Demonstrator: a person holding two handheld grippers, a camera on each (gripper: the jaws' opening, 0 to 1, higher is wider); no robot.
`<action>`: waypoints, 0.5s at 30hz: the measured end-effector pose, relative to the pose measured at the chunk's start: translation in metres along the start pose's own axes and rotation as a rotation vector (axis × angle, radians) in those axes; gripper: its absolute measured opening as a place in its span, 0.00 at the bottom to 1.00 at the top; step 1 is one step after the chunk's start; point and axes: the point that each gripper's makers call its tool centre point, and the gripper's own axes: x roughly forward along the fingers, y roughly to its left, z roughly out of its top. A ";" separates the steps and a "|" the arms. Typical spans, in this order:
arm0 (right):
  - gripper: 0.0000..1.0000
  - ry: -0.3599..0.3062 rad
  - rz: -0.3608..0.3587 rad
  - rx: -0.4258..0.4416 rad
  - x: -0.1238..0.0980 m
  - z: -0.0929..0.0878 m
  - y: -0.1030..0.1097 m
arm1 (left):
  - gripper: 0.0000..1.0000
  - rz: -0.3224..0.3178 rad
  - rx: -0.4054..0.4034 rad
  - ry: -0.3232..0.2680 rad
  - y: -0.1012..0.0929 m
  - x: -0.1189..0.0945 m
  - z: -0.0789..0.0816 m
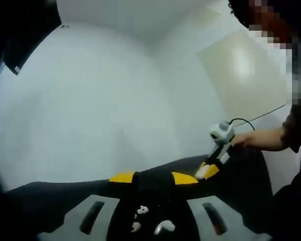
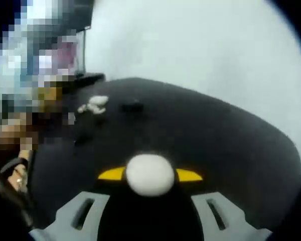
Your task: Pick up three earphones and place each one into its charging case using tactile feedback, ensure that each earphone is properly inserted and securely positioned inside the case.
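Earphones, small white glossy buds (image 1: 140, 211), lie loose on the black tabletop (image 1: 241, 173) right betw. the left gripper (image 1: 153, 178)'s two grey jaws w/ yellow tips; a curved white piece (image 1: 164, 227) sits just beside them, nearer the lens, too blurred to tell if bud or case. Left jaws stand spread apart, nothing betw. them, not touching the buds.

Farther across the same tabletop the other gripper, the right gripper (image 1: 206, 171), comes in from the right, yellow tips down at the surface, held by a person's hand (image 1: 251, 139) in a dark sleeve; a thin black cable (image 1: 256, 118) trails off it. Behind: plain white wall (image 1: 100, 100) and a pale cream panel (image 1: 241, 70).

In the right gripper view, a round white glossy earphone case (image 2: 149, 174) sits clenched betw. the yellow-tipped jaws, blocking the table strip just beyond. Further out on the black top: a small cluster of white earbud bits (image 2: 93, 105), and near it a small dark object (image 2: 132, 106), shape unclear. At the left edge a hand (image 2: 12, 170) w/ a dark cable, blurred.
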 end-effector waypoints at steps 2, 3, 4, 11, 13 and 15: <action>0.38 -0.017 -0.027 0.015 -0.007 -0.009 0.003 | 0.23 0.006 -0.007 -0.010 0.002 0.000 0.001; 0.38 -0.039 -0.037 0.033 -0.012 -0.009 0.004 | 0.23 0.009 -0.010 -0.012 0.003 0.000 0.002; 0.38 -0.027 -0.034 0.037 -0.016 -0.013 0.006 | 0.23 0.011 -0.010 -0.015 0.003 0.000 0.002; 0.36 0.026 -0.001 -0.040 -0.040 -0.024 0.032 | 0.23 0.017 0.015 0.017 0.002 0.003 -0.004; 0.34 0.050 0.053 -0.064 -0.041 -0.026 0.048 | 0.23 0.018 0.014 0.018 0.002 0.003 -0.005; 0.33 0.020 0.136 -0.086 -0.041 -0.022 0.069 | 0.23 0.020 0.013 0.014 0.002 0.002 -0.004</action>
